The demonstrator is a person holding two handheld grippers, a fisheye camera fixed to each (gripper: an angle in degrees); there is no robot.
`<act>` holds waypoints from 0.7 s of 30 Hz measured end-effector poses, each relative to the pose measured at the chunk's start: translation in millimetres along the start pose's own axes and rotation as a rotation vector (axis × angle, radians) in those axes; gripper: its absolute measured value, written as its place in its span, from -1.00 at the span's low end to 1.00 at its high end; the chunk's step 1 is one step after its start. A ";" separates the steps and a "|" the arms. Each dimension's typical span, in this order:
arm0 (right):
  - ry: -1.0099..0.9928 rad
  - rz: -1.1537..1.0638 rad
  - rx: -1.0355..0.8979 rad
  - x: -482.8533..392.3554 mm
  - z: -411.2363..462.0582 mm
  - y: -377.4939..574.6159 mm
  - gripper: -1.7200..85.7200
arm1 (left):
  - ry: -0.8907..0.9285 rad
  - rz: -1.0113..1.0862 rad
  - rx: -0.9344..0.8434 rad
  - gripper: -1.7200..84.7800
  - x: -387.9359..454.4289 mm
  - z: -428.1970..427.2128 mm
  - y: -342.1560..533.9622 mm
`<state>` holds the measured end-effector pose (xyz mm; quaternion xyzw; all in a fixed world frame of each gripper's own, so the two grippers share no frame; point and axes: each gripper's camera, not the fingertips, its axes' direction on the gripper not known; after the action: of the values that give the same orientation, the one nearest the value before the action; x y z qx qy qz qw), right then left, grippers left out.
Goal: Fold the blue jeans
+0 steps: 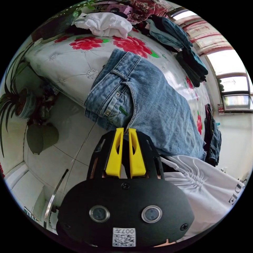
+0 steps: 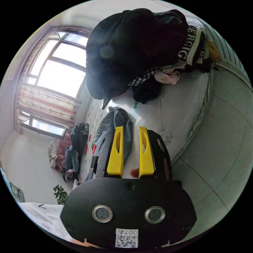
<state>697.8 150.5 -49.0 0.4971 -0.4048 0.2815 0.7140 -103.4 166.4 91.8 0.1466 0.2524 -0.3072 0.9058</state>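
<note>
Jeans (image 1: pixel 147 100) lie at frame centre on the bed (image 1: pixel 66 63). Left gripper (image 1: pixel 126 131) nearly closed, empty; right gripper (image 2: pixel 131 131) open, empty. Judged step: approach; next, grasp the waistband.

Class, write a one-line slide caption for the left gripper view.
Left gripper, jaws nearly closed and empty, hovers at the waistband edge of blue jeans on a floral bed.
</note>
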 end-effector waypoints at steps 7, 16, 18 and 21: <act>0.229 -0.177 -0.138 -41.8 42.9 -8.4 -0.94 | 0.007 -0.026 0.009 -0.90 -19.4 -7.1 4.3; 0.222 -0.199 0.085 -38.6 -34.5 20.0 -0.83 | 0.023 -0.033 0.019 -0.92 -47.4 -20.9 14.5; 0.165 -0.372 0.018 -71.3 -18.4 30.8 -0.76 | 0.019 -0.027 0.012 -0.93 -54.7 -25.6 15.2; 0.234 -0.552 -0.130 -115.6 31.8 43.2 -0.71 | 0.007 -0.015 -0.002 -0.93 -63.2 -30.0 14.3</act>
<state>594.3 135.8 -121.6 0.5057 -0.1868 0.1058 0.8356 -148.7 220.5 103.0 0.1451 0.2571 -0.3134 0.9026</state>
